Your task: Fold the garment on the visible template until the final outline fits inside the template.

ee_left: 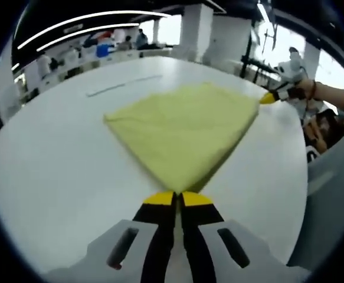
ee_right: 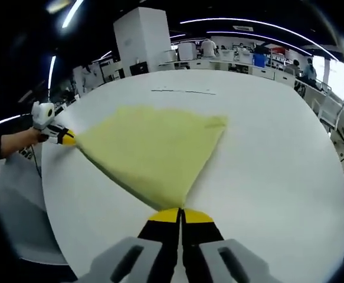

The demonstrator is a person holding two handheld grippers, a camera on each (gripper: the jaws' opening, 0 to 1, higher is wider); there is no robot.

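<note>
A yellow garment (ee_left: pixel 183 130) lies folded flat on the white table (ee_left: pixel 59 159), with a straight folded edge stretched between two of its corners. My left gripper (ee_left: pixel 178 194) is shut on the near corner. In the left gripper view my right gripper (ee_left: pixel 268 98) pinches the far right corner. In the right gripper view the garment (ee_right: pixel 154 147) fans out from my right gripper (ee_right: pixel 180 211), which is shut on its corner. At the left of that view my left gripper (ee_right: pixel 67 138) holds the other corner. A thin dark line (ee_left: pixel 124 84) marks the table beyond the cloth.
The table edge (ee_right: pixel 71 236) curves close to both grippers, with a grey surface (ee_right: pixel 18 218) below it. A person's arm (ee_left: pixel 331 91) reaches in from the side. Desks, pillars and people (ee_right: pixel 260 59) stand far behind the table.
</note>
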